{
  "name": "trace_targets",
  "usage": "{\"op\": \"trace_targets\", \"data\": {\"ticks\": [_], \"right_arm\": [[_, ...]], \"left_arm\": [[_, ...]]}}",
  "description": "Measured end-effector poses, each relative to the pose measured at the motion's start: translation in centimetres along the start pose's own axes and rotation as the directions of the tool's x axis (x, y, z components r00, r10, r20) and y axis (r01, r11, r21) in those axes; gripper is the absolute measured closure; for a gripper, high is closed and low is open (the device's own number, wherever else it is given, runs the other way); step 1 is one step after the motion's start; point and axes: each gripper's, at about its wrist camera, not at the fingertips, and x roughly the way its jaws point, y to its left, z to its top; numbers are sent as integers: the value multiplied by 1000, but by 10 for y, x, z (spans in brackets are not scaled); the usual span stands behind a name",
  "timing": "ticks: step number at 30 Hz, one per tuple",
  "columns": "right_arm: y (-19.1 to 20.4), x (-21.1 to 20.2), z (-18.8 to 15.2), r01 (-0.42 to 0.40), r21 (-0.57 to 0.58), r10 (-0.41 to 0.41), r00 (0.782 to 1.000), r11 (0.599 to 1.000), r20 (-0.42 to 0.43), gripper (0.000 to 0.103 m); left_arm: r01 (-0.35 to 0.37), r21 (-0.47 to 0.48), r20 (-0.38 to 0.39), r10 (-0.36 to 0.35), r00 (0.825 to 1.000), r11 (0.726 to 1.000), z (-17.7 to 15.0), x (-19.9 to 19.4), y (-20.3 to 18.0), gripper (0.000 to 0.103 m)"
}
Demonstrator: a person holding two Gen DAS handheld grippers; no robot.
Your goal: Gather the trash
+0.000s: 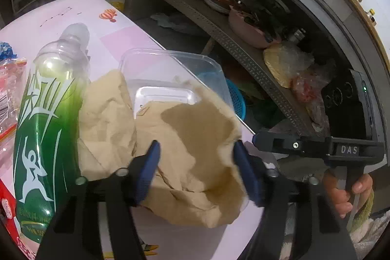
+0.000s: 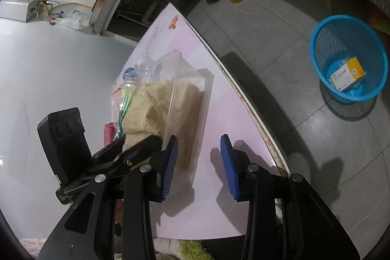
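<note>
Dim fisheye views, dark curved edges, hard overhead shadows, slight motion blur.

Crumpled paper [image 1: 170,150]: tan, matt, creased, with a darker damp-looking patch; clear tray [image 1: 170,70]: thin glossy transparent plastic; bottle [image 1: 48,113]: clear plastic with a shiny green printed label. Table [image 2: 219,126]: smooth pale pink covering with a slight sheen; basket [image 2: 348,60]: blue plastic mesh, holding a printed cardboard box [image 2: 347,74]. Left gripper [image 1: 196,172] and right gripper [image 2: 198,162]: matt black plastic arms, ribbed blue pads, bright metal pins; floor [image 2: 280,40]: grey glossy tiles.
</note>
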Motion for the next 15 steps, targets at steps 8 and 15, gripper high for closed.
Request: {"op": "trace_targets", "data": {"ticks": [8, 15], "right_arm": [[-2, -5, 0, -3, -3, 3, 1000, 1000, 15, 66], [0, -9, -4, -4, -11, 5, 1000, 1000, 27, 66]], "left_arm": [[-9, 9, 35, 9, 999, 1000, -3, -11, -3, 102], [10, 10, 215, -12, 976, 1000, -6, -74, -13, 103]]}}
